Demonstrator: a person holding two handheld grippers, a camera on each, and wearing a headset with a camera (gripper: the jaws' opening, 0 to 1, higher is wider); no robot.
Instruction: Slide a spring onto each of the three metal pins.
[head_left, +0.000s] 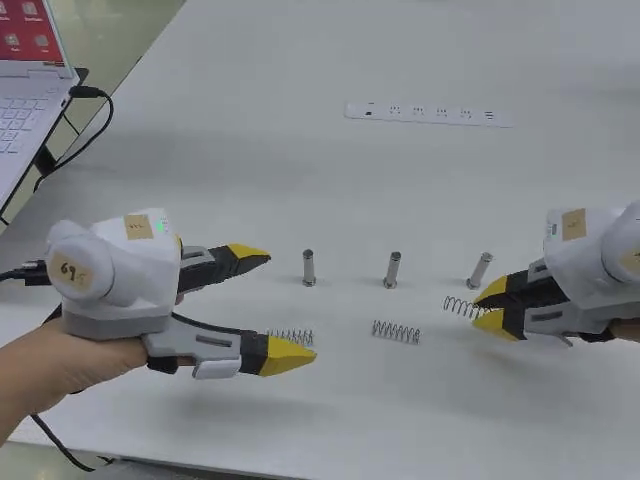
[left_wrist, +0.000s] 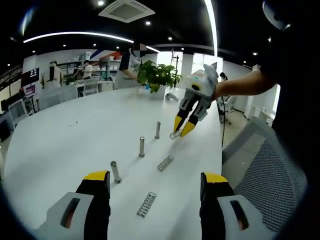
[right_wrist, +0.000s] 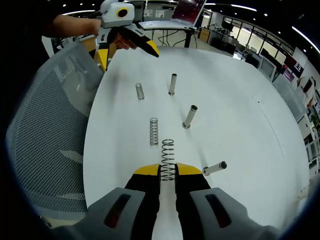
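Three metal pins stand in a row on the white table: left pin (head_left: 309, 268), middle pin (head_left: 393, 270) and right pin (head_left: 480, 270), which leans. My right gripper (head_left: 491, 307) is shut on a spring (head_left: 462, 307) (right_wrist: 167, 159), held just left of and below the leaning pin (right_wrist: 215, 168). Two more springs lie flat: one (head_left: 396, 331) in front of the middle pin, one (head_left: 291, 337) (left_wrist: 146, 204) between the tips of my left gripper (head_left: 280, 305). The left gripper (left_wrist: 152, 181) is open and holds nothing.
A laptop (head_left: 25, 70) with cables sits at the far left edge of the table. A white power strip (head_left: 428, 113) lies at the back. A mesh chair (right_wrist: 55, 125) stands beside the table. Potted plants (left_wrist: 157, 75) and people sit farther off.
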